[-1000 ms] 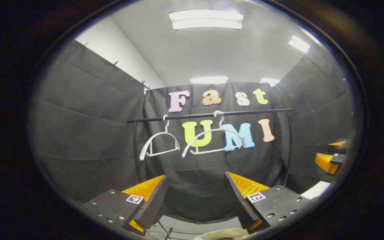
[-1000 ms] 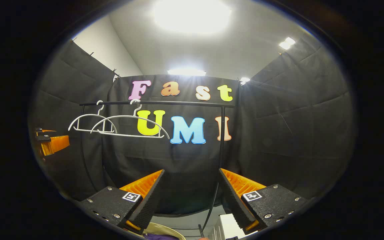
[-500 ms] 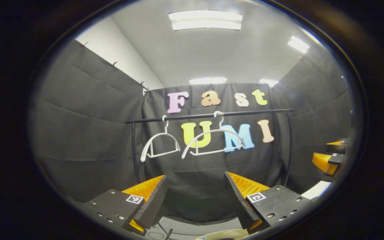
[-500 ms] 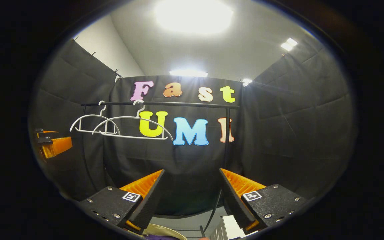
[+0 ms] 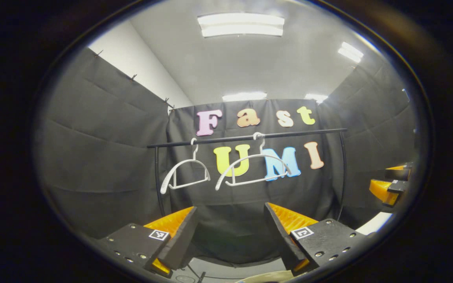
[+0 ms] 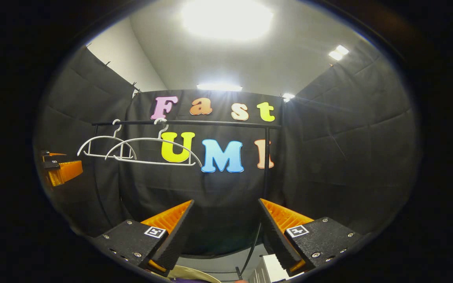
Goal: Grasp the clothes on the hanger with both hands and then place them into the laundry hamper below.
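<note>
Two white hangers hang bare on the black rail (image 5: pixel 246 137): the near-end hanger (image 5: pixel 185 173) at 10 o'clock from the left gripper (image 5: pixel 230 232), the wider hanger (image 5: pixel 252 169) at 12. Each hanger's long axis runs roughly along the rail, hooks up; the near-end one is turned slightly end-on in the left gripper view. Rail posts drop at both ends.

Left gripper: jaws spread wide, nothing between them. The right gripper (image 5: pixel 387 184) shows at 3 o'clock in that view, fingers apart.

In the right gripper view the right gripper (image 6: pixel 224 232) is likewise spread and empty; the hangers sit at 10–11 o'clock and the left gripper (image 6: pixel 59 169) at 9.

Hamper rim (image 6: pixel 189 271) peeks in at 6 o'clock below the fingers, with a purple sliver of clothes (image 6: pixel 183 280) inside it. Nothing blocks the space between grippers and rail.
</note>
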A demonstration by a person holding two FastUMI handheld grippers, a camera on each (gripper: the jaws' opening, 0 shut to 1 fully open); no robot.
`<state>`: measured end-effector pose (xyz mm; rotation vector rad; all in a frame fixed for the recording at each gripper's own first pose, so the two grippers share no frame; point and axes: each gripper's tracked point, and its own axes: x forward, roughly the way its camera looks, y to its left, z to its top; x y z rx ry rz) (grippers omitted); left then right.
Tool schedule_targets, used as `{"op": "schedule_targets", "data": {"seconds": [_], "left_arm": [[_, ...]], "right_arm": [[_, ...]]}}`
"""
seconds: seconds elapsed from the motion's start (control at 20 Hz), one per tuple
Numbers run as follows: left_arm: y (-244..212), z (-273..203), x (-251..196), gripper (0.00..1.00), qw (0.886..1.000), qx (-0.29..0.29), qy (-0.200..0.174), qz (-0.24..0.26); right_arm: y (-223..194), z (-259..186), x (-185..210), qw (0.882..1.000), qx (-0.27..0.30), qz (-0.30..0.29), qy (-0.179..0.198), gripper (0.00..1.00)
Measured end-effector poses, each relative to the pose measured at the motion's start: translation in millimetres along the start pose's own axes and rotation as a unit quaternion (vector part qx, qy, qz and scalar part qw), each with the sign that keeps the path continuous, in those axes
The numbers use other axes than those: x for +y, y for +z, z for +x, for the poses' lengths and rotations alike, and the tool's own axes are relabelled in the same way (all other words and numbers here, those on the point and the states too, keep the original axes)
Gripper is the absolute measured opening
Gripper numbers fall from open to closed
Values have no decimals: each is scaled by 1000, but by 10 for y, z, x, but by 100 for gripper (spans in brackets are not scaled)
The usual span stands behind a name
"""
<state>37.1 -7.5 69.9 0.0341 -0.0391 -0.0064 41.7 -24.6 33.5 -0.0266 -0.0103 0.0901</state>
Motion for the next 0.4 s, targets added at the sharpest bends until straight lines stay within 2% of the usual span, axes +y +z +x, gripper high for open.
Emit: {"op": "schedule_targets", "data": {"seconds": [0.05,0.1,0.2,0.25,0.4], "left_arm": [[3,11,-10,100,1000,-1,-1,1],[2,4,-20,96,1000,-1,-2,2],[-8,17,-26,100,1000,-1,-2,2],[-11,30,-29,96,1000,-1,-2,2],[-35,62,-51,96,1000,0,-4,1]], "right_arm": [[-3,5,4,1000,0,0,-1,95],[-6,1,1,1000,1,1,-2,95],[-15,10,3,1000,2,2,-2,95],[-21,15,7,1000,3,2,-2,95],[-31,47,-22,1000,3,1,-4,95]]}}
